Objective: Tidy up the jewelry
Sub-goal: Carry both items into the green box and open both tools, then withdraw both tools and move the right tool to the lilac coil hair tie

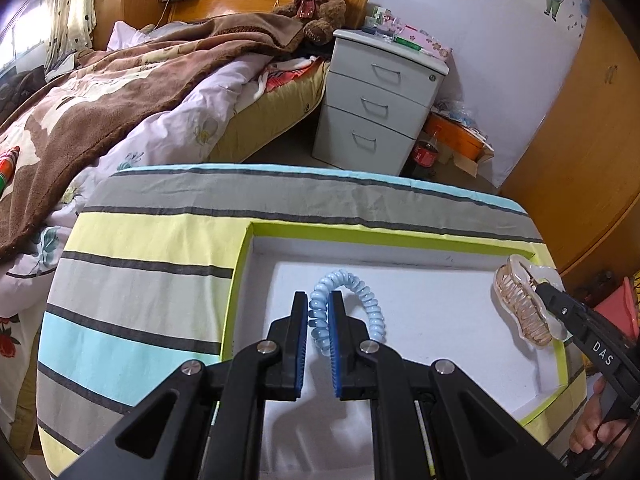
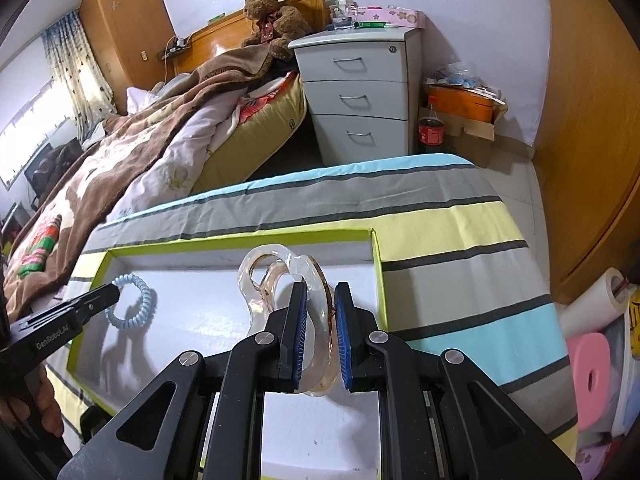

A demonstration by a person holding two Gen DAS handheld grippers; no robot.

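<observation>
Right gripper [image 1: 540, 286] reads "DAS"; left gripper [image 2: 114, 290] reads "GenRobotAI".

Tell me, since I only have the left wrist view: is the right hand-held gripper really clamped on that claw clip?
Observer: Yes. In the right wrist view the right hand-held gripper has a blue pad on each side of the clear amber claw clip.
Operator: Does the blue spiral hair tie rest on the tray floor?
Observer: It seems raised. The left hand-held gripper pinches the spiral hair tie, and its shadow falls apart from it on the white floor of the green-rimmed tray.
</observation>
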